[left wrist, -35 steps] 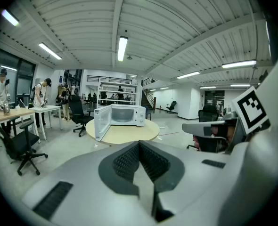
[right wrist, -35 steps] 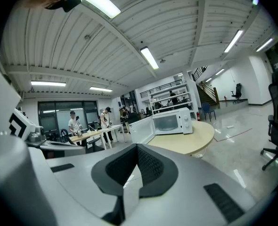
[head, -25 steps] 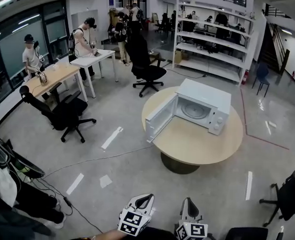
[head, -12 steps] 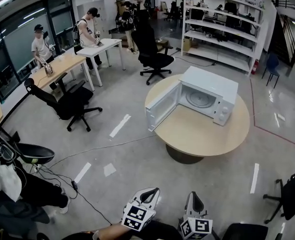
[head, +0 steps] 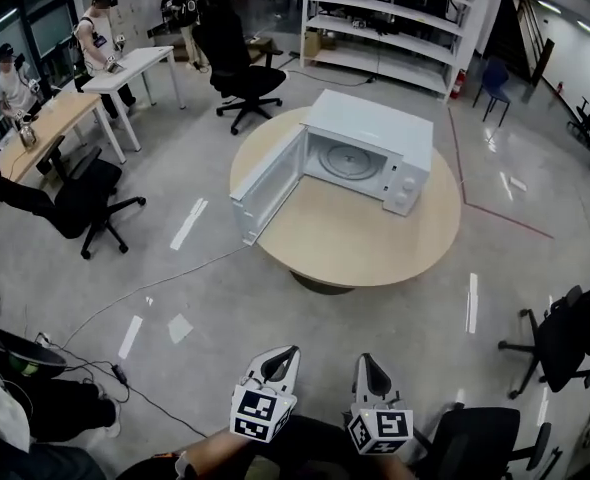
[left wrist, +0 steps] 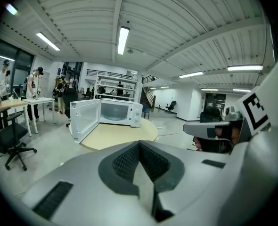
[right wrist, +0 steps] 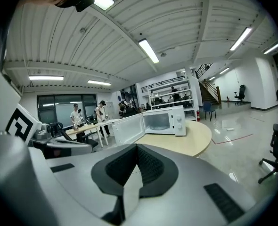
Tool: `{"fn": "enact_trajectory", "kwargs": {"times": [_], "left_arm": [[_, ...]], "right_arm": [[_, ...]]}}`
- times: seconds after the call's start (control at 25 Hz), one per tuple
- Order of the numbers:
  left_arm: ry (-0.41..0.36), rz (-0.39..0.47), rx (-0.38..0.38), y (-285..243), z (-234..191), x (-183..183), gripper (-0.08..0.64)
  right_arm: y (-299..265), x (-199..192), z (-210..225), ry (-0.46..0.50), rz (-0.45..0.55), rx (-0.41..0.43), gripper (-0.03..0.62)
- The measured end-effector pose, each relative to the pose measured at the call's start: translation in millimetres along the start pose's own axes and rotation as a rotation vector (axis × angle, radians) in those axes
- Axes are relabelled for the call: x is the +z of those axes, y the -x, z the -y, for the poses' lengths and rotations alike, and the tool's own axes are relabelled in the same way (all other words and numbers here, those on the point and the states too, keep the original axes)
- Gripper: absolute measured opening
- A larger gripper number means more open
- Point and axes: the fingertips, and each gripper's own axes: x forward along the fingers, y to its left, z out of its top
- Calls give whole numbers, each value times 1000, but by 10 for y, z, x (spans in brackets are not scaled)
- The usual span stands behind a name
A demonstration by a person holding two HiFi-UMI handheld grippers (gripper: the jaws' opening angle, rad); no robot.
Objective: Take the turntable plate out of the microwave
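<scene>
A white microwave (head: pixel 370 143) stands on a round wooden table (head: pixel 355 243), its door (head: pixel 268 185) swung wide to the left. Inside lies the glass turntable plate (head: pixel 346 160). Both grippers are far from it, low at the picture's bottom edge. My left gripper (head: pixel 283 353) is shut with nothing in it, and so is my right gripper (head: pixel 369 363). In the left gripper view the microwave (left wrist: pixel 111 113) shows small ahead of the shut left gripper (left wrist: pixel 140 145). The right gripper view has the microwave (right wrist: pixel 163 120) beyond the shut right gripper (right wrist: pixel 136 147).
Bare floor lies between me and the table. Black office chairs stand at the left (head: pixel 70 200), behind the table (head: pixel 237 76) and at the right (head: pixel 565 338). Desks (head: pixel 125 68) with people stand far left. Shelving (head: pixel 395 18) lines the back. Cables (head: pixel 85 363) run over the floor at the left.
The microwave and table have drifted left and nearer in the head view as I moved toward them. Both grippers stayed shut, side by side at the bottom.
</scene>
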Motion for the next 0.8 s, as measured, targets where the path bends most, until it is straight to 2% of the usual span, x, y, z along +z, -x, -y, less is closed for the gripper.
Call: {"fn": "enact_trajectory", "kwargs": {"times": [0.4, 0.8], "left_arm": [[10, 16, -41, -575, -687, 399, 38], [-37, 44, -102, -917, -1118, 782, 38]], "right_arm": [[-907, 252, -26, 36, -51, -38, 17], [-1459, 549, -86, 60, -36, -100, 17]]}}
